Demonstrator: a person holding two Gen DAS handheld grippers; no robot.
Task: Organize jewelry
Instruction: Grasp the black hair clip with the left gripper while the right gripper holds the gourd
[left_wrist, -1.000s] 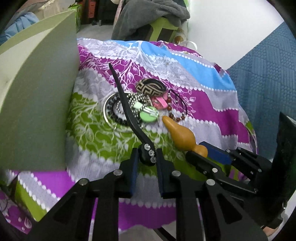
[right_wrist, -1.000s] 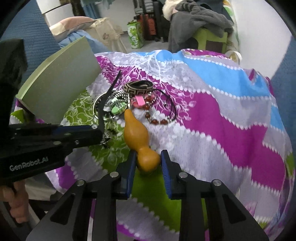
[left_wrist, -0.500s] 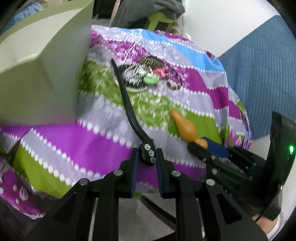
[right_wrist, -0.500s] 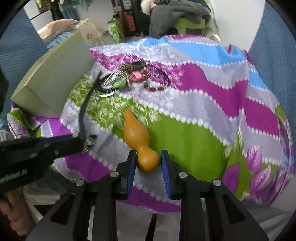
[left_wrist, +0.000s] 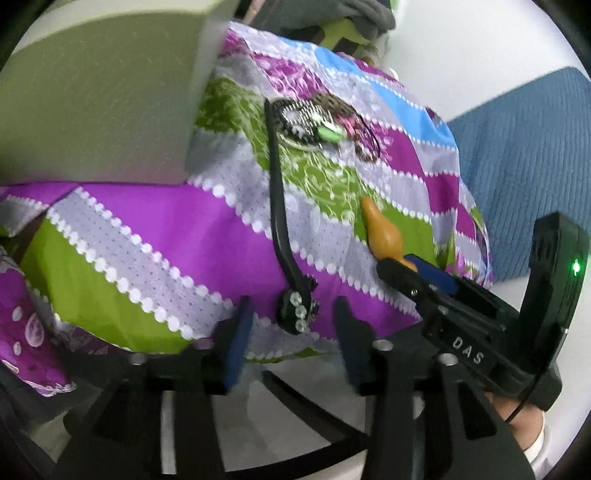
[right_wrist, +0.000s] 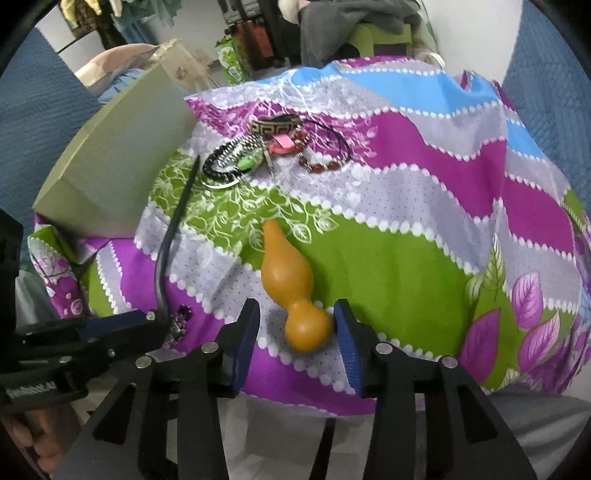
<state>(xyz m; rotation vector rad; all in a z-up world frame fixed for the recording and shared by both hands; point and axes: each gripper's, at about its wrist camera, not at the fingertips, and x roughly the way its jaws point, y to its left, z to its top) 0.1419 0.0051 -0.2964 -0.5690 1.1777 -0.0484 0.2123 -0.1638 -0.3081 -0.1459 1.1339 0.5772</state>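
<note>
Item 1: black hair clip (left_wrist: 277, 206) with a rhinestone end, lying on the patterned cloth (left_wrist: 155, 229) near the front edge of the surface, between the parted jaws of the left tool (left_wrist: 291, 325), which have just been opening and no longer press it. Item 2: orange gourd-shaped piece (right_wrist: 291, 284), lying at the same edge within the right tool (right_wrist: 295, 332), jaws likewise just opened, right pad touching its bulb. Item 3: heap of bangles and beads (right_wrist: 273, 151) at centre, beside a green box (right_wrist: 110, 184) at the left edge.
</note>
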